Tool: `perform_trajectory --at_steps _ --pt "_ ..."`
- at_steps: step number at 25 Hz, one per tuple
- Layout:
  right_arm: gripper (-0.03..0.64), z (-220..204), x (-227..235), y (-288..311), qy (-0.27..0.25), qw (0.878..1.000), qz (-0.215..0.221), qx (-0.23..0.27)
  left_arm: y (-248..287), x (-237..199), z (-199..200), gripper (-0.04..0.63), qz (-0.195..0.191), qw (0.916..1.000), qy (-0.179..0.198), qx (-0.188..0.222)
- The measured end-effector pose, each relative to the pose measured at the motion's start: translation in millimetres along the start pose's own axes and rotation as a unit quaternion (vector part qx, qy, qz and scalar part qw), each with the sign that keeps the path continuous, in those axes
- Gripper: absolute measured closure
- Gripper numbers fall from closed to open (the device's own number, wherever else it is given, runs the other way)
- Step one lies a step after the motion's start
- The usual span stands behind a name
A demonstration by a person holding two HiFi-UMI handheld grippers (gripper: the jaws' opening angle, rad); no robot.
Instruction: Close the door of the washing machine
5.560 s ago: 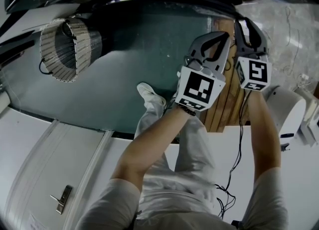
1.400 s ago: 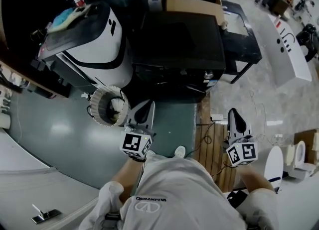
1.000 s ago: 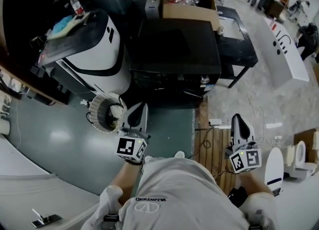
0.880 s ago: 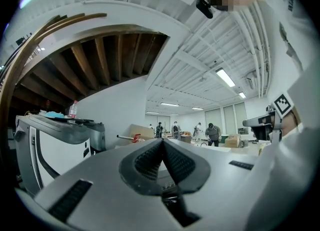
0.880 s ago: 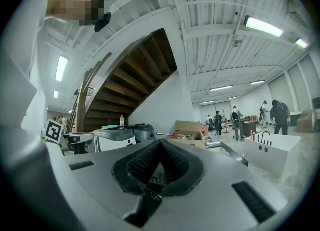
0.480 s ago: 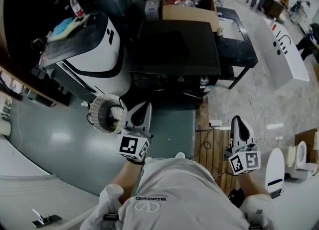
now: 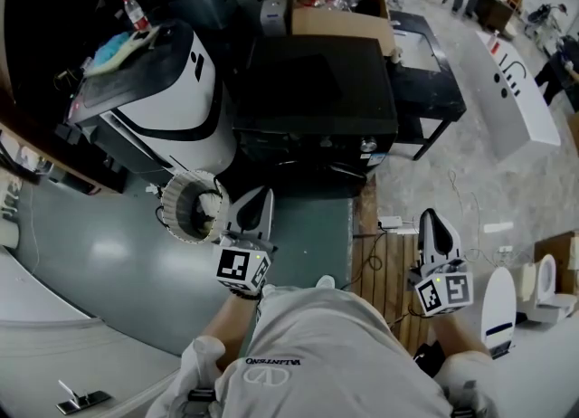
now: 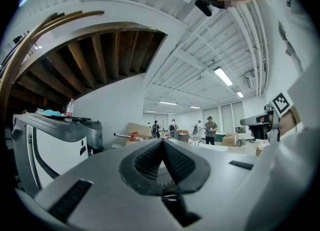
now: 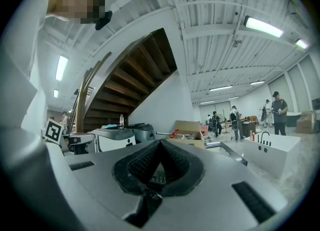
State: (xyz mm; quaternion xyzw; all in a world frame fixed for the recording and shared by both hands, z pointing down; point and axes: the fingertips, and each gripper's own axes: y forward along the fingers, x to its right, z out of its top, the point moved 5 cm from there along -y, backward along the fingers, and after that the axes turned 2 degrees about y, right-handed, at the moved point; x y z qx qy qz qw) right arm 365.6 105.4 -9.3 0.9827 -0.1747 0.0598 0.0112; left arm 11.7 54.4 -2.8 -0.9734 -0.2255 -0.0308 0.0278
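Observation:
A black, box-shaped washing machine (image 7: pixel 312 90) stands in the middle of the head view, its dark front (image 7: pixel 308 149) facing me; I cannot tell how its door stands. My left gripper (image 7: pixel 261 193) is shut and empty, level, short of the machine's lower left corner. My right gripper (image 7: pixel 427 216) is also shut and empty, over the wooden boards (image 7: pixel 389 267) to the machine's right. In the left gripper view the shut left gripper (image 8: pixel 162 141) holds nothing. The right gripper view shows the shut right gripper (image 9: pixel 160 143), likewise empty.
A white and black appliance (image 7: pixel 167 90) with a cluttered lid stands left of the washer, a ribbed hose coil (image 7: pixel 192 206) at its foot. Behind are a cardboard box (image 7: pixel 342 4) and a black table (image 7: pixel 430 63). Cables cross the boards. People (image 9: pixel 277 107) stand far off.
Since the oldest frame the head view has risen from the floor to the machines and the grippers have spread apart. Over the last second both grippers have barely moved.

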Motion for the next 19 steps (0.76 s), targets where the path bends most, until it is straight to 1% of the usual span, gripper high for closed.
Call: perform_trajectory --at_steps 19 --pt "0.607 7.5 5.4 1.2 -0.005 1.0 -0.005 0.007 -2.1 3.0 -0.3 0.592 -0.001 1.0 -0.004 0.002"
